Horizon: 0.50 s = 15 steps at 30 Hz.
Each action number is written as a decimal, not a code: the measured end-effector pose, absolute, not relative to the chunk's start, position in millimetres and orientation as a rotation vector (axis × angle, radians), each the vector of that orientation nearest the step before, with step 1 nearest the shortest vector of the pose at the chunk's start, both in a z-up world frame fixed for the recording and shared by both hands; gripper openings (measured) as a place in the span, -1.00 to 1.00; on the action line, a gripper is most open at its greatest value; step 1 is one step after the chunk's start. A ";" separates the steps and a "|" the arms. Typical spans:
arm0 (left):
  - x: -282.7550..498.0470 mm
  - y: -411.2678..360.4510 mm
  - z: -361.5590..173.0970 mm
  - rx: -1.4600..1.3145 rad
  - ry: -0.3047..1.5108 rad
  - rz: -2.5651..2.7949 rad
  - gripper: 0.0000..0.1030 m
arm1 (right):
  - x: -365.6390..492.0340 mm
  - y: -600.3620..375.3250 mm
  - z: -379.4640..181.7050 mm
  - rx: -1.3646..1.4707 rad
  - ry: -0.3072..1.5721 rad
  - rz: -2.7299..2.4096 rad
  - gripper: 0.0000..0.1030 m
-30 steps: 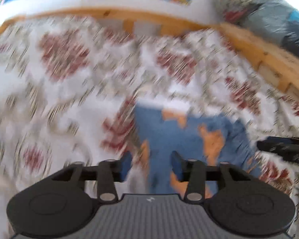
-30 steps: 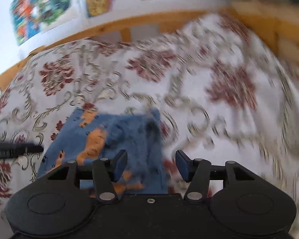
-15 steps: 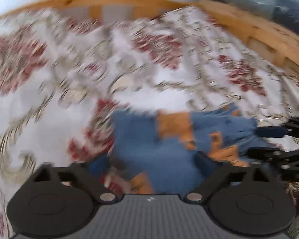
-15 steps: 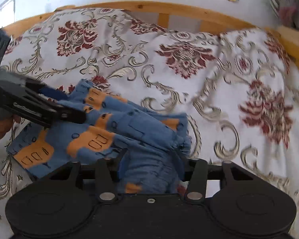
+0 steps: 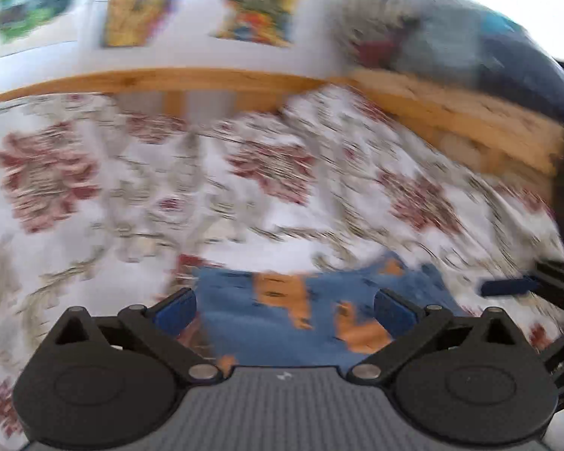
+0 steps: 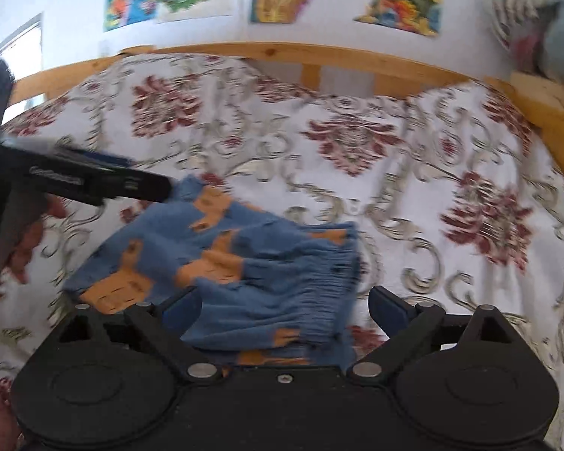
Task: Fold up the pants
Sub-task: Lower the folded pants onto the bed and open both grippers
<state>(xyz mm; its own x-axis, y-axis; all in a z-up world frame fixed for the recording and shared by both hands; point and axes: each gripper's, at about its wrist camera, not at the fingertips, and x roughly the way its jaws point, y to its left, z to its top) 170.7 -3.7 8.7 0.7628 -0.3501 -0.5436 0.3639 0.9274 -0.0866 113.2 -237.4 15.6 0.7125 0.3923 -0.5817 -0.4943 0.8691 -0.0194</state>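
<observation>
A white bedspread with red floral print [image 6: 413, 188] covers the wooden-framed bed, and the small blue knitted pants with orange patches [image 6: 244, 263] lie folded on it. Both tools — left tool [image 5: 284, 306], right tool [image 6: 284, 306] — are spread wide, gripping nothing. To finish cleanly, I'd press the bunched waistband flat — gently, without dragging the fold.

A bed [image 6: 413, 71] with a pale wooden frame carries a white cover [image 6: 394, 195] patterned with dark red flowers and grey scrolls. Blue pants [image 6: 252, 263] with orange patches lie bunched directly on it.
</observation>
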 end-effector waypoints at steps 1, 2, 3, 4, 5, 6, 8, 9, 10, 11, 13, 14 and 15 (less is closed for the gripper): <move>174.2 -10.6 5.5 0.051 0.618 -0.419 1.00 | 111.5 -233.8 14.2 -0.181 0.604 0.513 0.86; 179.0 -16.6 0.8 0.079 0.654 -0.453 1.00 | 111.5 -231.2 12.8 -0.180 0.615 0.529 0.86; 184.8 -21.4 -6.1 0.115 0.693 -0.480 1.00 | 111.7 -229.4 12.1 -0.172 0.627 0.540 0.84; 187.3 -25.3 -11.4 0.144 0.717 -0.484 1.00 | 112.6 -229.4 11.3 -0.160 0.640 0.550 0.77; 190.0 -26.0 -16.9 0.172 0.738 -0.474 0.99 | 113.6 -229.4 10.1 -0.154 0.660 0.553 0.71; 190.1 -24.0 -20.9 0.184 0.742 -0.462 0.99 | 115.4 -229.6 7.7 -0.157 0.687 0.539 0.69; 185.1 -16.4 -24.1 0.172 0.747 -0.444 0.99 | 116.3 -232.5 3.1 -0.164 0.723 0.512 0.63; 182.3 -12.7 -24.2 0.158 0.760 -0.433 0.99 | 116.5 -236.4 2.0 -0.150 0.741 0.505 0.60; 175.9 -9.4 -25.1 0.140 0.769 -0.424 0.99 | 116.2 -241.8 2.4 -0.121 0.755 0.500 0.57; 170.1 -3.9 -24.1 0.117 0.780 -0.408 1.00 | 115.0 -246.5 4.5 -0.095 0.754 0.494 0.56; 155.2 1.2 -18.6 0.079 0.787 -0.365 1.00 | 109.1 -251.1 14.2 -0.066 0.714 0.481 0.56; 150.8 2.6 -16.9 0.068 0.779 -0.350 1.00 | 107.6 -250.7 18.9 -0.065 0.687 0.478 0.56; 144.2 1.8 -15.2 0.065 0.776 -0.327 1.00 | 106.1 -248.1 23.4 -0.073 0.654 0.475 0.57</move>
<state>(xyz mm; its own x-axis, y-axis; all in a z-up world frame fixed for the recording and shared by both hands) 144.2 1.8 -15.2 0.6662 -0.2657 -0.6968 0.3134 0.9476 -0.0617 106.1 -248.1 23.4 0.6908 0.4018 -0.6012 -0.4468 0.8909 0.0821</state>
